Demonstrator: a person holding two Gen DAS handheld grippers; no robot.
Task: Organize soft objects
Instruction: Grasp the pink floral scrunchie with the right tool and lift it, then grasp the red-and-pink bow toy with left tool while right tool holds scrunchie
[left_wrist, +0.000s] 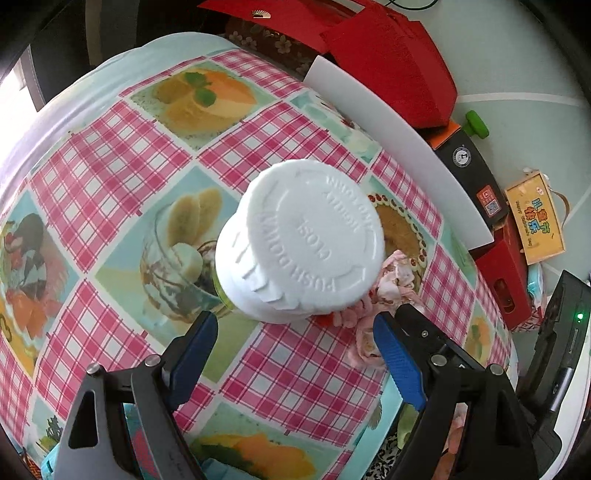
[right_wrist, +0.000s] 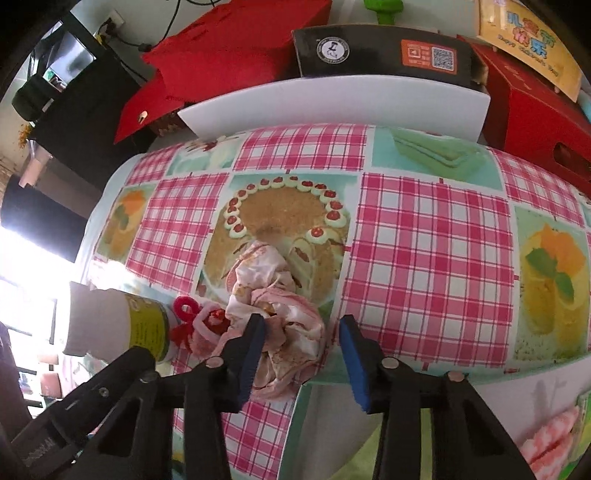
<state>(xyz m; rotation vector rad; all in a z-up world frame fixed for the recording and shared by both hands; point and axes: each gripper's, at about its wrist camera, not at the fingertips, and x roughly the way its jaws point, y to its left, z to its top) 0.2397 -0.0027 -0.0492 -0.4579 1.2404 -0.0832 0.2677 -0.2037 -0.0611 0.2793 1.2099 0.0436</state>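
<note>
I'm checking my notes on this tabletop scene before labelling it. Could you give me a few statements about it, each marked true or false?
1. The white-capped bottle stands upright on the checked tablecloth. True.
2. The bottle's cap is off. False: the cap is on.
3. The crumpled pink cloth lies between the fingers of the right gripper. True.
4. The left gripper is clamped on the cloth. False: its fingers are spread, holding nothing.
5. The cloth is neatly folded. False: it is bunched up.
</note>
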